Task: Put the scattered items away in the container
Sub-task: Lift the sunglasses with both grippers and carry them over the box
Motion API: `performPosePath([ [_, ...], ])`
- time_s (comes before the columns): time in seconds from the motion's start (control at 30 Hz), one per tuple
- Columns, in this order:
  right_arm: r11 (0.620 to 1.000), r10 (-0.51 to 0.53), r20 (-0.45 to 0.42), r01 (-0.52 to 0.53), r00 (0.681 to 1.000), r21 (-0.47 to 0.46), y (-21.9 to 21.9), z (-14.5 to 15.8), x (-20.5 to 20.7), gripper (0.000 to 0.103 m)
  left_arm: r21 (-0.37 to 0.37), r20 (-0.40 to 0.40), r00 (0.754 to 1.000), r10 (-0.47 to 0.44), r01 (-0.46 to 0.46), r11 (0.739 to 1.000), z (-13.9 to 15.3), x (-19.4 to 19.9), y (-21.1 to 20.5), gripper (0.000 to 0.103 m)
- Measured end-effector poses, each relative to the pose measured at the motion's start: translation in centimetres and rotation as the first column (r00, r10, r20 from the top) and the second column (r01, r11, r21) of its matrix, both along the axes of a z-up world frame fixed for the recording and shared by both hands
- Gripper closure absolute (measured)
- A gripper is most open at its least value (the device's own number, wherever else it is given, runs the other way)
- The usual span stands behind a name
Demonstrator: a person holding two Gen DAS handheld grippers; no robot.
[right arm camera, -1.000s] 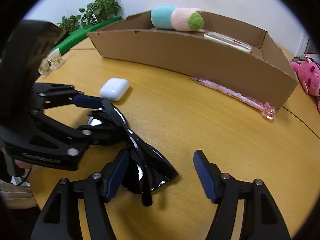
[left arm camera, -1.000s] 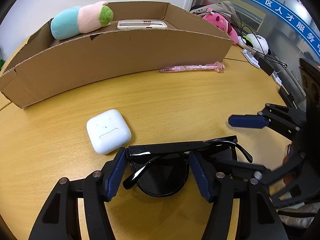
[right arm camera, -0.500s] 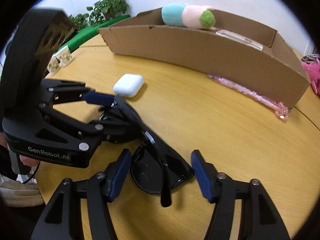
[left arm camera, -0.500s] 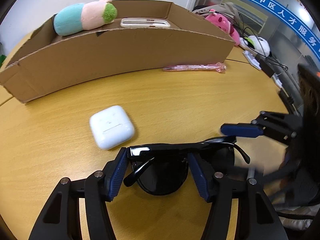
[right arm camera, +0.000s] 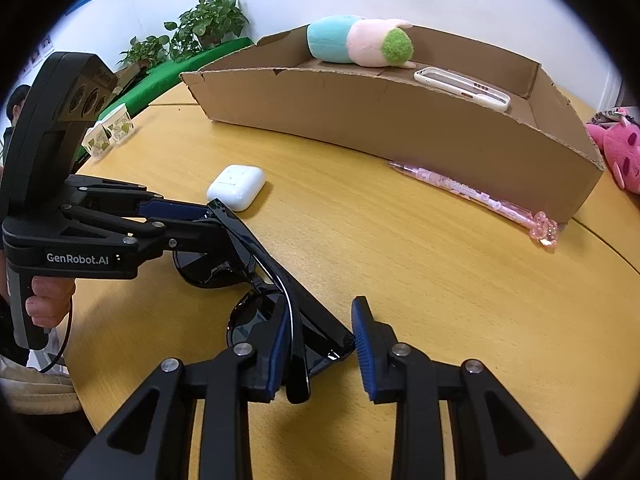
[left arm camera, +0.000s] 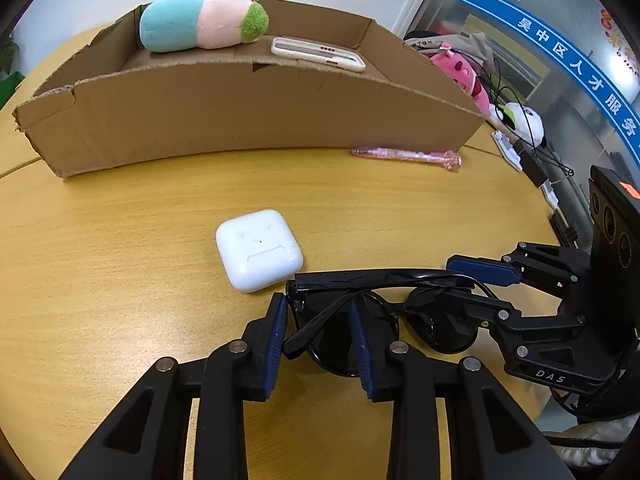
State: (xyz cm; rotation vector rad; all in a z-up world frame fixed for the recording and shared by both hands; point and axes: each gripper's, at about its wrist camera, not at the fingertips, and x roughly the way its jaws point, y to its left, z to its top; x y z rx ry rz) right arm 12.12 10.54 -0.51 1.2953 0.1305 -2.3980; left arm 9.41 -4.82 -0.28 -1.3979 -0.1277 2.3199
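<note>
Black sunglasses (left arm camera: 380, 278) lie folded on the wooden table, close in front of both grippers. My left gripper (left arm camera: 316, 302) is closing on their left end, and its pads touch the frame corner and the folded arm. My right gripper (right arm camera: 322, 308) is closing on the other end of the sunglasses (right arm camera: 256, 248), with both pads against the frame. A white earbud case (left arm camera: 260, 248) rests just beyond the sunglasses. A pink pen (left arm camera: 404, 155) lies against the cardboard box (left arm camera: 240, 116). Inside the box are a plush toy (left arm camera: 200, 22) and a phone (left arm camera: 318, 53).
A pink plush (right arm camera: 620, 152) and cables sit past the box's right end. Two paper cups (right arm camera: 108, 132) and potted plants (right arm camera: 204, 24) stand at the table's far left. A person's hand (right arm camera: 48, 300) holds the left gripper's handle. The table's front edge is close.
Both pairs of jaws have narrowed from wide apart onto the ends of the sunglasses. The right gripper shifted so the frame end sits between its pads. The sunglasses have stayed in place.
</note>
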Motion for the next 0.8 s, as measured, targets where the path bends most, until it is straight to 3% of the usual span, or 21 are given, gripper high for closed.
performPosePath([
  [0.23,1.000,-0.001,-0.075,0.000,0.997,-0.007,0.1,1.7,0.0,0.074,0.029,-0.062,0.998,0.012,-0.011,1.000,2.2,-0.1,-0.6,0.072],
  [0.43,1.000,0.014,-0.182,-0.015,0.983,-0.003,0.2,5.0,-0.9,0.074,0.040,-0.165,0.986,0.023,-0.016,0.999,6.5,-1.2,-1.2,0.073],
  [0.8,0.994,0.103,-0.397,-0.082,0.912,0.070,-0.8,14.7,-5.8,0.075,0.060,-0.381,0.924,0.032,-0.009,0.998,16.4,-5.9,-3.6,0.073],
])
